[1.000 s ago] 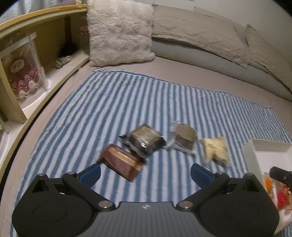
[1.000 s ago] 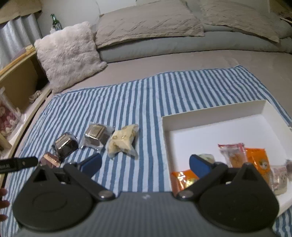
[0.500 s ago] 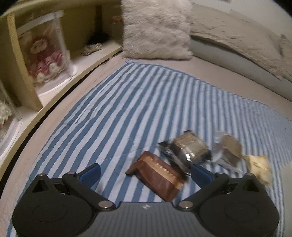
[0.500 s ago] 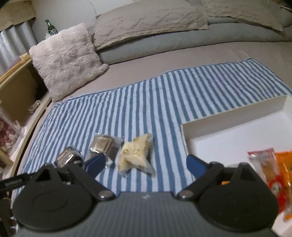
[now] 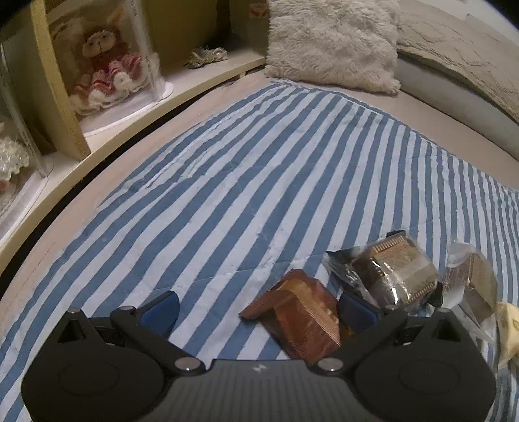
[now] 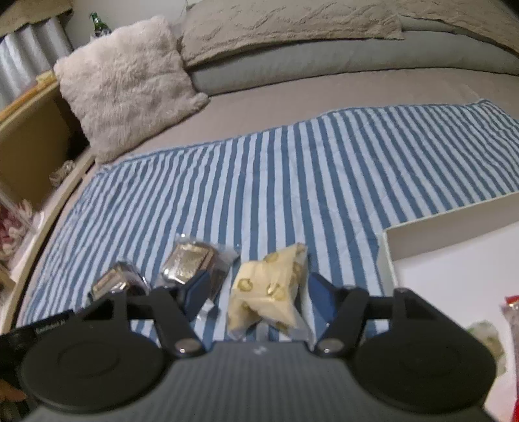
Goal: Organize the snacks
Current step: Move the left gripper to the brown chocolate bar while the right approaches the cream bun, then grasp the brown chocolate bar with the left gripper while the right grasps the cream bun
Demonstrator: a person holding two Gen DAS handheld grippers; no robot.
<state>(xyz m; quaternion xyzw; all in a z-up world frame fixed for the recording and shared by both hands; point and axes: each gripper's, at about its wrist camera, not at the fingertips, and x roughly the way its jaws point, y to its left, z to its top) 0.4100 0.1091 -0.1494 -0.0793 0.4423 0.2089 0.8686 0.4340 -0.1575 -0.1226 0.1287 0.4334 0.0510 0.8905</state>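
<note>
The left gripper [image 5: 258,310] is spread wide and empty over a brown wrapped snack [image 5: 301,319] lying on the striped cloth [image 5: 259,168], its long axis slanting away leftward. The right gripper [image 6: 256,289] is open around a yellow packet [image 6: 269,292]. No writing is legible.

A beige bed [image 6: 292,94] carries a blue-and-white striped cloth [image 5: 259,168] that fills the middle of both views, with a fluffy pale cushion [image 6: 126,87] at the upper left of the right wrist view and large flat pillows [image 6: 285,22] along the top. On the cloth lie a brown packet [image 5: 301,318], two clear-wrapped dark snacks [image 5: 395,272] [image 5: 473,285] and a yellow packet [image 6: 269,292] in a row near the bottom of the frames. A white tray [image 6: 454,224] sits on the cloth at the right edge of the right wrist view.
</note>
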